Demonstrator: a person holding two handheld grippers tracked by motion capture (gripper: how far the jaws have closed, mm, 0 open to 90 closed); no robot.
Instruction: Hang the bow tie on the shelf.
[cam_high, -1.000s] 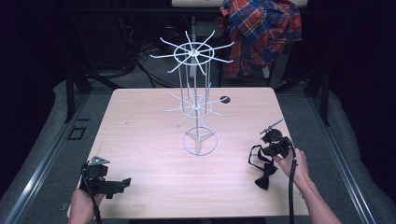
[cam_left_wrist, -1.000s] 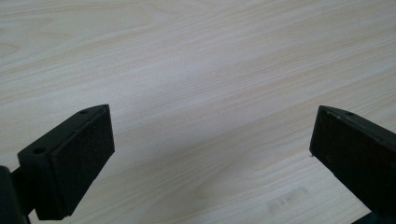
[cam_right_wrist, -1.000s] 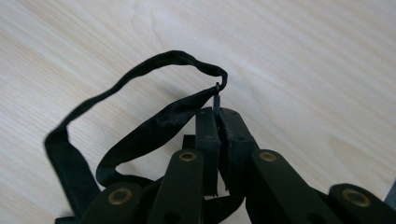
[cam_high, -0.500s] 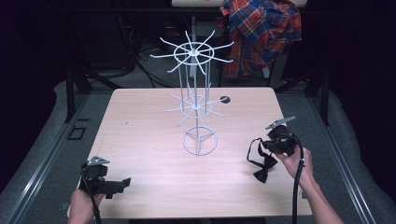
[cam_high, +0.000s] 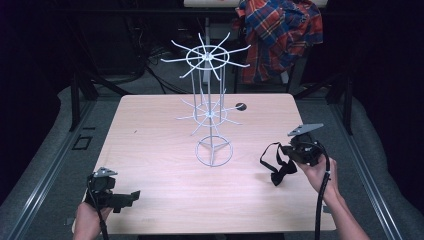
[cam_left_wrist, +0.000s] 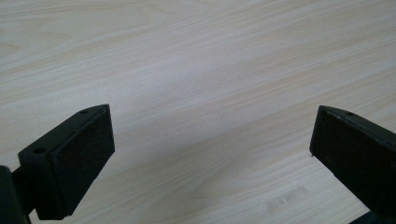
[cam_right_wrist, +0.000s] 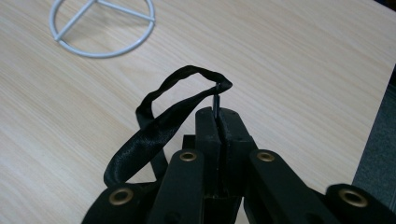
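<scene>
A light wooden table (cam_high: 165, 165) seen from above, with a white wire display stand (cam_high: 210, 115) upright near its middle as the landmark. Nearest the viewer, to the left of the stand and close to the table's front edge, a hand holds the left gripper (cam_high: 131, 196); its jaws stand wide apart with nothing between them, bare wood below in the left gripper view (cam_left_wrist: 212, 140). To the right of the stand's ring base, a hand holds the right gripper (cam_high: 286, 150) above the table. Its jaws are pressed together on a black bow tie (cam_high: 278, 169), which hangs from them just right of the stand's base. In the right gripper view (cam_right_wrist: 219, 119) the bow tie's satin strap (cam_right_wrist: 159, 123) loops out from the pinched tips. Beyond the stand, past the table's far edge, a plaid shirt (cam_high: 280, 35) hangs.
</scene>
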